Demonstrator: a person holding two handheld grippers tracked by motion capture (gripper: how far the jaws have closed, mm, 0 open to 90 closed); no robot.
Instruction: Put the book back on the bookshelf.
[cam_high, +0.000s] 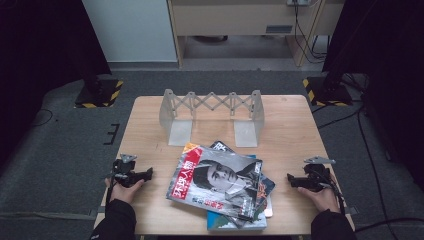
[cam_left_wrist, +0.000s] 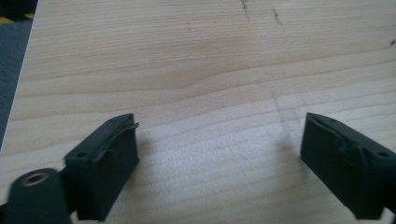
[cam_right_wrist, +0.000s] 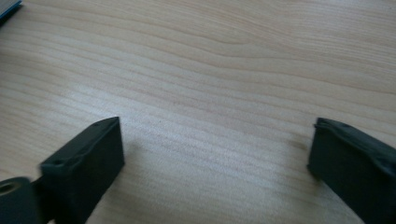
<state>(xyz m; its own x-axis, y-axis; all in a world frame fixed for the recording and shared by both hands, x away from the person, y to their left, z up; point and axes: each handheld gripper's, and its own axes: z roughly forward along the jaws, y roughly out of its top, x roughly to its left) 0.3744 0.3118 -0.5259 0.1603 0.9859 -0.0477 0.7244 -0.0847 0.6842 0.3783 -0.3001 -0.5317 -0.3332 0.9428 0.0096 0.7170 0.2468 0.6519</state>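
Either side of magazine pile (cam_high: 222, 187): left tongs (cam_high: 148, 173) and right tongs (cam_high: 290, 178) wide open, empty, staged for loading bookend rack (cam_high: 212, 116).

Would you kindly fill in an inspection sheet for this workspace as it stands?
Surface: wooden table, faint marks.
Job's things: magazine stack front centre, fanned unevenly; expandable book rack behind it, holding nothing.
Clutter: nothing seen.
Grippers: left gripper and right gripper open, nothing between the fingers, flanking the stack.
Cables: one trails from the right gripper; more on the floor.
Surroundings: grey carpet, striped stand bases, desk beyond.
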